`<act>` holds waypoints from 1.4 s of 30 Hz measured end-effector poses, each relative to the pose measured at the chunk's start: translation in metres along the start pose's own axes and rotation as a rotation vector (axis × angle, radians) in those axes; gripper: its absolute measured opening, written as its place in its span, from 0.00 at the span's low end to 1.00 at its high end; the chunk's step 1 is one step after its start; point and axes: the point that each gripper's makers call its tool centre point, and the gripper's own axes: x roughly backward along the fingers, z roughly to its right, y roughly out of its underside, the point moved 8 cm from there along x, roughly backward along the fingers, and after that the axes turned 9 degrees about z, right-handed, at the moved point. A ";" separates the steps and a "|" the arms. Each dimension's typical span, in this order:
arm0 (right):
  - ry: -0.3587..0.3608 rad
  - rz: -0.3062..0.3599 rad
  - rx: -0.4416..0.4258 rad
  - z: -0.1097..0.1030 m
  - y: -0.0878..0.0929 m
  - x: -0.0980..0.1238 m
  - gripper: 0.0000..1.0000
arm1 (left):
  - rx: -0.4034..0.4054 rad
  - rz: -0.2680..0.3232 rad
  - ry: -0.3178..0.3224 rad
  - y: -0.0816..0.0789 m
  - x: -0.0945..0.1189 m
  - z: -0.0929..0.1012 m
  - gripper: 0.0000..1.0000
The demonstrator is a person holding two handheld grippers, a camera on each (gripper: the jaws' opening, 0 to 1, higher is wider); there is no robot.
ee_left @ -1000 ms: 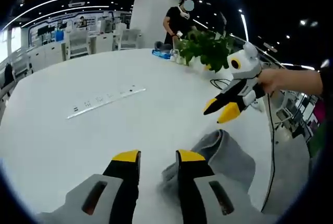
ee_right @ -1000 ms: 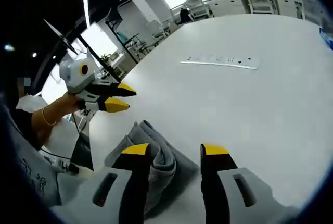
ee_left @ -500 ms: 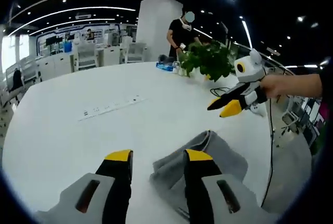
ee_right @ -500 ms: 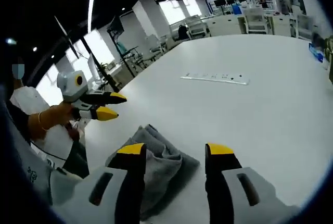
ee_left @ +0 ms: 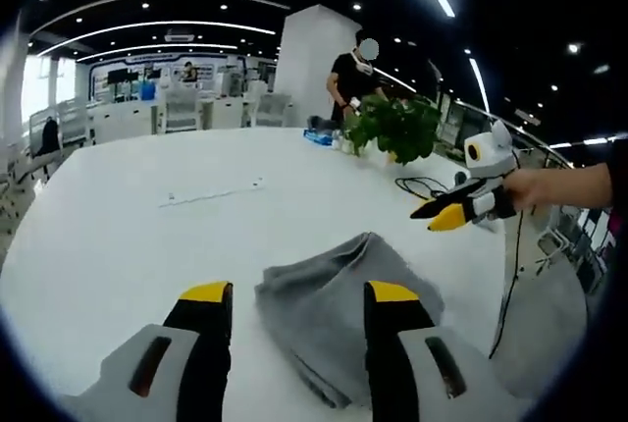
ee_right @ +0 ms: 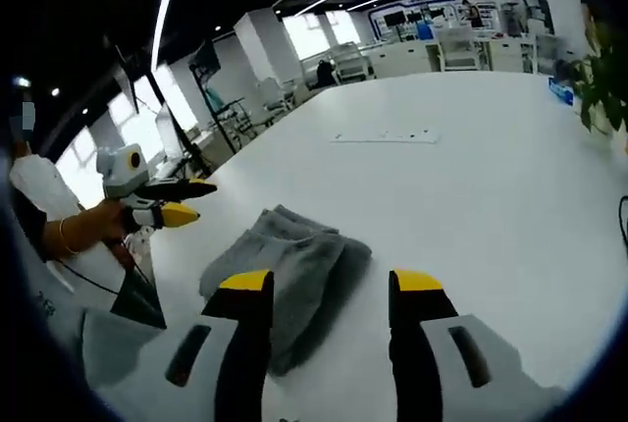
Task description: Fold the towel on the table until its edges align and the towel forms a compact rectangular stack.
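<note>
A grey towel (ee_left: 339,309) lies folded in a rough rectangle on the white table (ee_left: 118,245), just beyond my left gripper (ee_left: 299,294). That gripper hovers over the towel's near edge, open, with nothing held. In the right gripper view the same towel (ee_right: 289,265) shows stacked layers along its far edge. My right gripper (ee_right: 332,283) stands open above its near side, holding nothing. A hand carries each gripper: the right gripper (ee_left: 453,211) hangs off the towel's right side, and the left gripper (ee_right: 169,204) floats past the table edge at left.
A white power strip (ee_left: 211,193) lies mid-table, also seen as the power strip (ee_right: 385,135). A potted plant (ee_left: 392,126) and a black cable (ee_left: 422,184) sit at the far right. A person (ee_left: 355,74) stands behind the table's far end. Chairs and desks fill the background.
Both grippers have pulled back and away from the towel, staying open. The towel, bunched close to the jaws earlier, now lies flatter and in fuller view.
</note>
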 end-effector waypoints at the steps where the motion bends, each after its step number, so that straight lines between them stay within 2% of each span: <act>1: 0.005 0.011 -0.003 -0.001 0.001 0.003 0.47 | 0.003 0.003 -0.002 0.003 0.004 0.003 0.56; 8: 0.013 0.057 0.003 -0.019 0.021 0.023 0.49 | 0.025 0.019 -0.035 0.018 0.030 0.015 0.64; 10: 0.018 0.081 -0.035 -0.023 0.027 0.027 0.49 | 0.024 0.024 -0.030 0.022 0.035 0.020 0.67; 15: 0.035 0.108 -0.051 -0.035 0.045 0.040 0.55 | -0.011 0.024 -0.008 0.027 0.047 0.036 0.70; 22: 0.063 0.099 -0.032 -0.051 0.074 0.057 0.64 | -0.054 0.025 0.012 0.039 0.058 0.058 0.76; 23: 0.065 0.097 -0.029 -0.054 0.077 0.059 0.64 | -0.048 0.030 0.018 0.042 0.059 0.061 0.77; 25: 0.050 0.089 -0.046 -0.061 0.084 0.062 0.63 | 0.028 0.057 0.021 0.048 0.059 0.067 0.80; 26: 0.048 0.090 -0.046 -0.064 0.087 0.064 0.62 | 0.032 0.058 0.017 0.051 0.060 0.068 0.82; 29: 0.055 0.093 -0.011 -0.073 0.094 0.066 0.64 | 0.024 0.055 0.002 0.060 0.064 0.074 0.83; 33: 0.065 0.065 0.089 -0.081 0.107 0.067 0.65 | 0.037 0.062 0.005 0.069 0.071 0.080 0.85; 38: 0.068 0.081 0.090 -0.088 0.116 0.066 0.68 | 0.047 0.071 -0.008 0.070 0.074 0.077 0.88; 41: 0.098 0.133 0.129 -0.089 0.114 0.065 0.77 | 0.061 0.129 -0.031 0.065 0.074 0.074 0.96; 42: 0.096 0.126 0.136 -0.091 0.113 0.065 0.83 | 0.063 0.140 -0.037 0.064 0.074 0.074 0.99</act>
